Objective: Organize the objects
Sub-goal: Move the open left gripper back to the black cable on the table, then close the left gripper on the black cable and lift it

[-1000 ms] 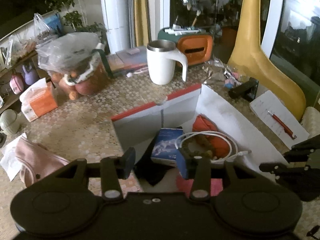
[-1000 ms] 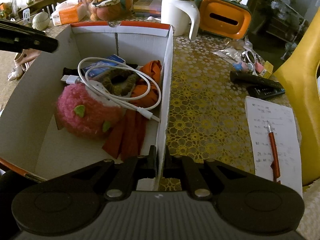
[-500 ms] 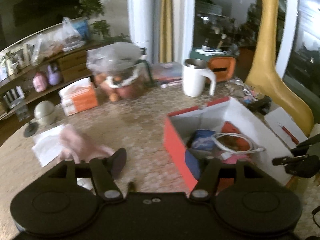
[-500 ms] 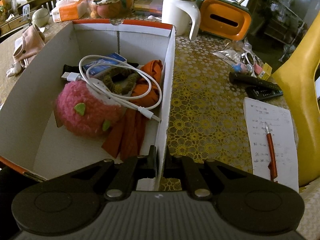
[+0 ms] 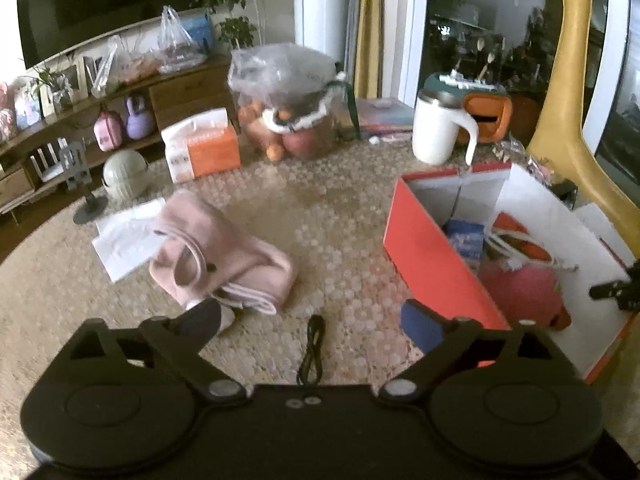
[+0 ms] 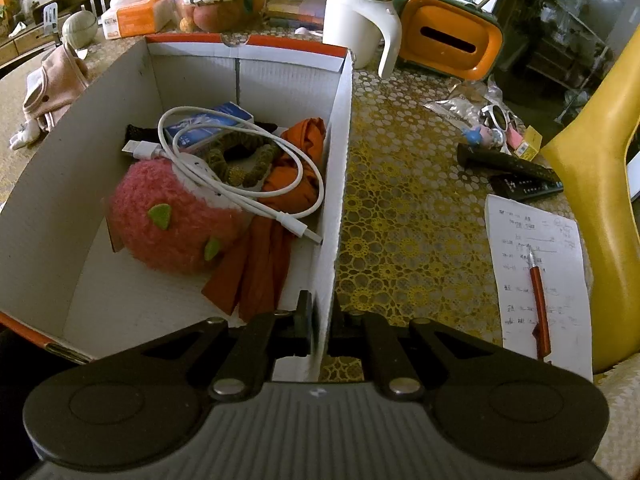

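corrugated cardboard box (image 6: 335, 184) (matt), fuzzy plush (image 6: 172, 220)

the handwriting on the paper sheet (image 6: 536, 264) is too small to read.

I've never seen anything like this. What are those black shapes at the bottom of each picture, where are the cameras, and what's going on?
There is no robot here: a person holds a two-finger gripper in each hand, and each gripper carries a wide-angle camera looking along its fingers. The black shapes are the grippers themselves.

The left gripper, seen in its own view, is opening with nothing between its fingers. Ahead of it on the table lie a pink cloth and a small black cord.

The right gripper, in its own view, is shut on the side wall of the box. Inside the box are a pink plush, a white cable, orange fabric and a blue packet. A mug stands behind the box.
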`<act>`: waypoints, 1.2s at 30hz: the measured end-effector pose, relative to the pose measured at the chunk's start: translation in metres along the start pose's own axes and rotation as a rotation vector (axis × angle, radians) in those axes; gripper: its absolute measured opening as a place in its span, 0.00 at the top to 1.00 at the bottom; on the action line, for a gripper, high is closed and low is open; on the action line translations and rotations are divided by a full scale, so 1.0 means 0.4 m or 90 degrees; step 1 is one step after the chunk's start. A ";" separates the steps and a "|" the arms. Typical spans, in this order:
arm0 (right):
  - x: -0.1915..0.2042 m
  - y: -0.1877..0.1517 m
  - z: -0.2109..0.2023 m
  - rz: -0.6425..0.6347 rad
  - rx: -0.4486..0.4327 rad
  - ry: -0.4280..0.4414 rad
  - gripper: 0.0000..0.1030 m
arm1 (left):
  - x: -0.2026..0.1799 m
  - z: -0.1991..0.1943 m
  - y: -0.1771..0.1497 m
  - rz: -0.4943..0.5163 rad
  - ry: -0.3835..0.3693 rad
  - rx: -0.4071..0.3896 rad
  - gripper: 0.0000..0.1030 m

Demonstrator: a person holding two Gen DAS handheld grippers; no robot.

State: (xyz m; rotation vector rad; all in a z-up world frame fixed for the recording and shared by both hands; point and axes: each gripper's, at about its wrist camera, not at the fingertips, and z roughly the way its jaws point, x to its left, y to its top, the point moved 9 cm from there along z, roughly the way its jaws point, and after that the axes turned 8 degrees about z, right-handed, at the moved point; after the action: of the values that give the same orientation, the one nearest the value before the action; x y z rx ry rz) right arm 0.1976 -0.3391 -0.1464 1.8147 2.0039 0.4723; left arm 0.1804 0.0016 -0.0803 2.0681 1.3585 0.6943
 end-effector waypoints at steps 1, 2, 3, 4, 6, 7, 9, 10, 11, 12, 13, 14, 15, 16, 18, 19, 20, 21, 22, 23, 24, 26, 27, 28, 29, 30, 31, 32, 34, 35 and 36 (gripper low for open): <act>0.000 0.000 0.000 -0.002 0.001 0.000 0.94 | -0.004 0.011 -0.010 0.004 -0.001 0.004 0.04; 0.000 0.000 0.000 -0.004 0.001 0.000 0.94 | -0.009 0.023 -0.021 0.009 0.000 0.010 0.03; 0.000 0.000 0.000 -0.006 0.001 -0.001 0.94 | -0.016 0.037 -0.033 0.016 0.003 0.018 0.03; 0.000 0.000 0.000 -0.006 0.002 -0.001 0.94 | -0.023 0.052 -0.045 0.023 0.004 0.025 0.03; -0.001 0.000 -0.001 -0.007 0.004 -0.001 0.94 | -0.035 0.079 -0.066 0.030 0.002 0.036 0.03; 0.000 0.001 0.000 -0.007 0.005 -0.002 0.94 | -0.040 0.094 -0.077 0.030 0.000 0.041 0.03; 0.000 0.002 0.000 -0.008 0.006 -0.002 0.94 | -0.047 0.116 -0.094 0.029 -0.003 0.047 0.03; 0.000 0.001 0.000 -0.009 0.007 -0.002 0.94 | -0.050 0.128 -0.100 0.029 -0.005 0.050 0.03; 0.000 0.002 0.000 -0.010 0.007 -0.002 0.94 | -0.052 0.138 -0.105 0.029 -0.006 0.051 0.03; 0.000 0.002 0.000 -0.010 0.008 -0.002 0.94 | -0.052 0.151 -0.108 0.027 -0.007 0.052 0.03; 0.001 0.002 0.000 -0.009 0.008 -0.001 0.94 | -0.051 0.160 -0.110 0.024 -0.007 0.053 0.03; 0.002 0.001 0.000 -0.010 0.009 -0.001 0.94 | -0.050 0.169 -0.112 0.021 -0.006 0.054 0.04; 0.004 0.001 0.000 -0.011 0.010 -0.001 0.94 | -0.048 0.179 -0.115 0.018 -0.005 0.055 0.04; 0.004 0.000 0.000 -0.012 0.010 0.000 0.94 | -0.045 0.189 -0.117 0.014 -0.004 0.057 0.05; 0.005 -0.001 0.000 -0.013 0.011 0.001 0.94 | -0.037 0.208 -0.120 0.009 0.000 0.063 0.07; 0.005 -0.001 0.000 -0.013 0.012 0.001 0.94 | -0.032 0.217 -0.123 0.006 0.002 0.066 0.09; 0.005 -0.001 0.001 -0.013 0.012 0.002 0.94 | -0.028 0.224 -0.123 0.003 0.004 0.069 0.11; 0.004 -0.001 0.001 -0.013 0.013 0.003 0.94 | -0.023 0.232 -0.125 0.000 0.005 0.072 0.12; 0.004 -0.001 0.001 -0.014 0.014 0.003 0.94 | -0.020 0.238 -0.126 -0.003 0.004 0.073 0.16; 0.004 0.000 0.001 -0.015 0.014 0.004 0.94 | -0.017 0.244 -0.127 -0.005 0.003 0.074 0.20; 0.004 -0.001 0.001 -0.016 0.015 0.004 0.94 | -0.014 0.249 -0.127 -0.007 0.002 0.076 0.21; 0.005 -0.001 0.002 -0.016 0.015 0.005 0.94 | -0.011 0.258 -0.126 -0.008 0.004 0.078 0.25; 0.005 -0.001 0.002 -0.017 0.015 0.006 0.94 | -0.011 0.263 -0.126 -0.009 0.003 0.079 0.27; 0.005 -0.001 0.002 -0.017 0.016 0.006 0.94 | -0.010 0.267 -0.126 -0.010 0.001 0.081 0.30; 0.006 -0.001 0.002 -0.018 0.016 0.006 0.94 | -0.009 0.271 -0.127 -0.010 0.002 0.084 0.34; 0.006 -0.001 0.001 -0.018 0.016 0.006 0.94 | -0.008 0.275 -0.127 -0.011 0.002 0.086 0.37; 0.006 -0.001 0.001 -0.018 0.016 0.006 0.94 | -0.009 0.278 -0.128 -0.012 0.001 0.087 0.43; 0.006 -0.001 0.001 -0.018 0.015 0.006 0.94 | -0.009 0.279 -0.128 -0.011 0.000 0.086 0.45; 0.006 -0.001 0.001 -0.018 0.016 0.006 0.94 | -0.012 0.279 -0.125 -0.010 -0.003 0.083 0.50; 0.006 -0.001 0.001 -0.019 0.016 0.006 0.94 | -0.014 0.278 -0.124 -0.010 -0.007 0.083 0.54; 0.006 -0.001 0.001 -0.019 0.016 0.006 0.94 | -0.016 0.279 -0.123 -0.011 -0.010 0.084 0.56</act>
State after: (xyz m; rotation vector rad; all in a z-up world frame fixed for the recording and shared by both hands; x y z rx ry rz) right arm 0.1972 -0.3368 -0.1471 1.7979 2.0483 0.4504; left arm 0.2236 -0.0074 -0.1943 2.1559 1.4467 0.5939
